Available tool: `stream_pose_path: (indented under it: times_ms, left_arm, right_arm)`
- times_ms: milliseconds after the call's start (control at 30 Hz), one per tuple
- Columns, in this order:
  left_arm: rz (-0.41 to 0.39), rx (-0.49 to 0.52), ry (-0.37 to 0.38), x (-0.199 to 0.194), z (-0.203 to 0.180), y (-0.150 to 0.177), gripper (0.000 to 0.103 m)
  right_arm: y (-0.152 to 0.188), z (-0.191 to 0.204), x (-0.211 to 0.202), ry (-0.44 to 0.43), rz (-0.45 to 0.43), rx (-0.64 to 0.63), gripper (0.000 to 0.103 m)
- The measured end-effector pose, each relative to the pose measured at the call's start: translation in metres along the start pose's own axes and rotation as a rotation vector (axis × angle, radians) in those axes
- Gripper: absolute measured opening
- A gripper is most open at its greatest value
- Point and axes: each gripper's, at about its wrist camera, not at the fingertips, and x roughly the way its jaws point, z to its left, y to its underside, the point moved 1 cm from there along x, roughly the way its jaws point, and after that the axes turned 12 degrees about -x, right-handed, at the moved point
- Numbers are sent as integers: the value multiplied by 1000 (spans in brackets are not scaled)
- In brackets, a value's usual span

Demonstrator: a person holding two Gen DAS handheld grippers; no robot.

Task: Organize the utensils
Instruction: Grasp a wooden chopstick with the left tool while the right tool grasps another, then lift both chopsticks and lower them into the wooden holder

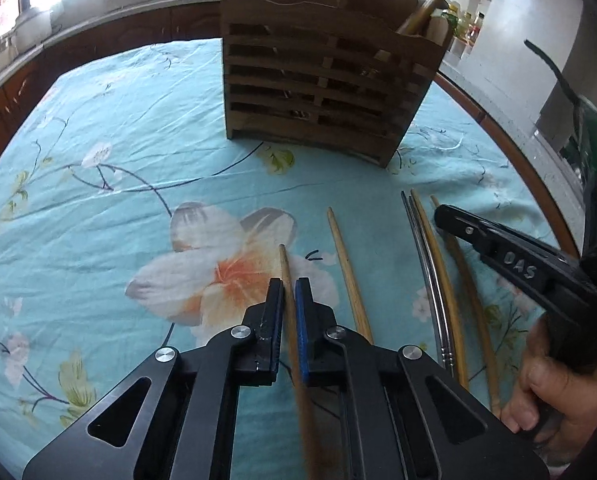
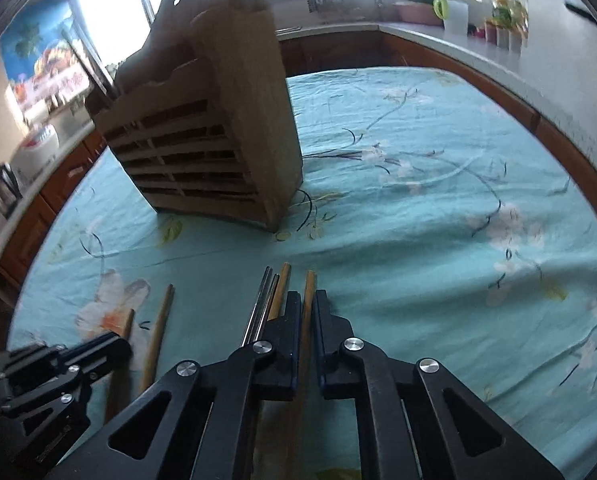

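A kitchen table under a turquoise floral cloth. Each of my claws is clenched on one wooden chopstick lying flat: my left gripper on the leftmost chopstick, my right gripper on the rightmost chopstick. Both sticks point lengthwise straight away from me toward the slatted wooden holder, which stands upright well beyond their tips, nearer my left claw. More chopsticks, wood and metal, lie between the two.
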Motion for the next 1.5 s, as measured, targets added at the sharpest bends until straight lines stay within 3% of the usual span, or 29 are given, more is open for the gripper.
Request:
stream_pose_path:
  times_ms: [500, 900, 1100, 1500]
  left_arm:
    - [-152, -91, 200, -104, 24, -10, 5]
    - [-312, -85, 268, -181, 23, -18, 5]
    - [-346, -86, 273, -192, 23, -20, 5]
    - [-380, -96, 272, -198, 27, -27, 5]
  right_arm:
    - [-8, -9, -103, -87, -198, 62, 5]
    - [-29, 0, -195, -93, -414, 24, 5]
    - [-36, 4, -208, -89, -459, 8, 5]
    - [-40, 4, -205, -89, -466, 7, 5]
